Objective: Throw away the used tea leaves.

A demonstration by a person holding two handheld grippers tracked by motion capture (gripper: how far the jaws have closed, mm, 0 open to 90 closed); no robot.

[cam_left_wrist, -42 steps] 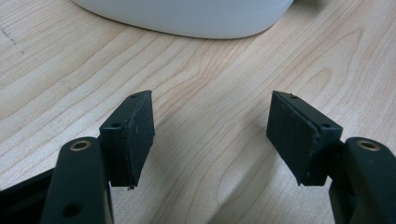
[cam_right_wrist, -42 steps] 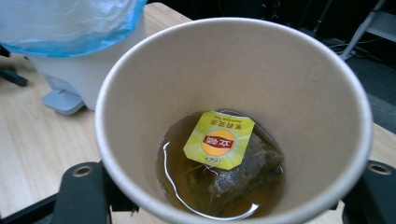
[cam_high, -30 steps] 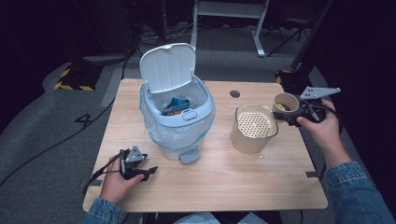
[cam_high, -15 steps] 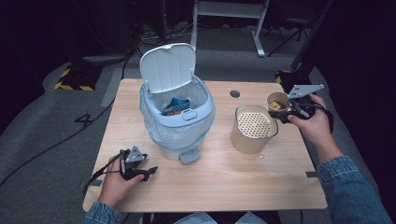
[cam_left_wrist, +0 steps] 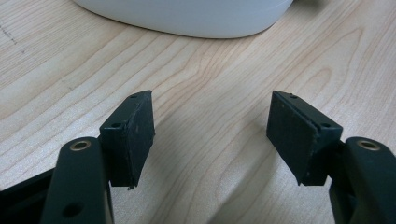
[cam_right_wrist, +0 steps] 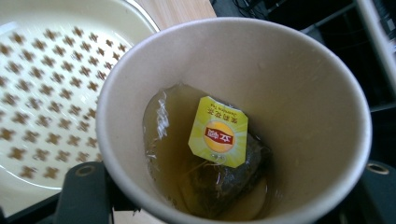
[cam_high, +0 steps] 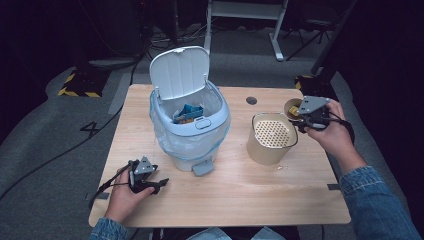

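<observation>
Landmark: the perforated cream container (cam_high: pixel 271 138), standing on the table (cam_high: pixel 240 200) right of centre.

Nearest the person, well to the left of the container: the left gripper (cam_high: pixel 156 183) rests on the wood in the person's left hand (cam_high: pixel 125 192), jaws spread apart with only bare tabletop between the pads (cam_left_wrist: pixel 133 133). It is idle and takes no part in the work.

Left of the container, near it but apart: the pale blue pedal bin (cam_high: pixel 189 127), lid up, liner in place, some blue and brown waste already lying inside.

Just behind and right of the container, close above its far rim: the right gripper (cam_high: pixel 300 118) clamps a paper cup (cam_right_wrist: pixel 233 116) by its sides, jaws set wide around the wall. The cup is upright and holds amber tea with a tea bag (cam_right_wrist: pixel 219 179) and its yellow tag (cam_right_wrist: pixel 217 133).

Judgement on progress: cup picked up and brought to the strainer; nothing poured yet, the strainer holes look dry and bare. Left to do, probably: tip the liquid through the strainer, then drop bag and cup into the open bin.
</observation>
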